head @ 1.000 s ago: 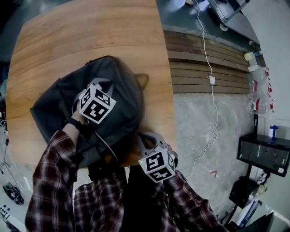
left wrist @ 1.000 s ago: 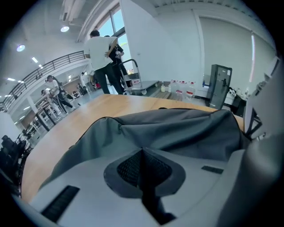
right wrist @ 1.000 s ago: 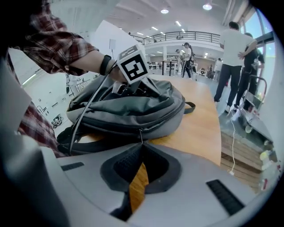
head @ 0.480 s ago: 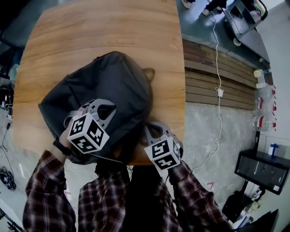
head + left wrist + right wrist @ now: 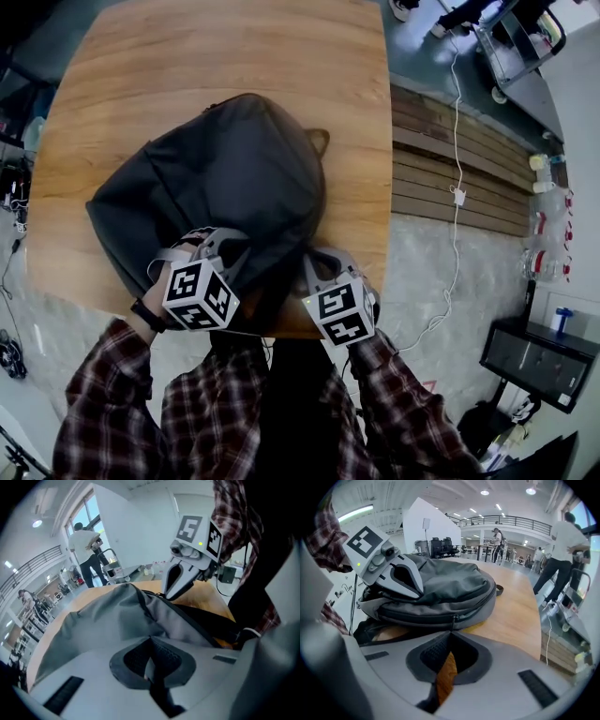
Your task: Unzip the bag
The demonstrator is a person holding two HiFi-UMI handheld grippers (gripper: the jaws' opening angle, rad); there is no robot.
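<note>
A grey backpack (image 5: 225, 178) lies flat on the wooden table (image 5: 234, 47), its lower end at the near edge. In the right gripper view the zip runs along its side with the zipper pull (image 5: 454, 618) hanging just past my right gripper (image 5: 451, 634), which is shut on it. From the head view that right gripper (image 5: 311, 261) sits at the bag's near right corner. My left gripper (image 5: 230, 251) is shut, its tips resting on the bag's top fabric (image 5: 117, 616); the right gripper view shows the left gripper (image 5: 417, 591) lying on the bag.
The table's near edge runs right under both grippers. A dark strap (image 5: 370, 630) hangs off it below the bag. Right of the table are slatted boards (image 5: 450, 150) and a white cable (image 5: 457, 112). People (image 5: 558, 559) stand beyond the far end.
My left gripper has slid from the middle of the bag's top back to its near end. The right gripper has stayed at the bag's near right corner.
</note>
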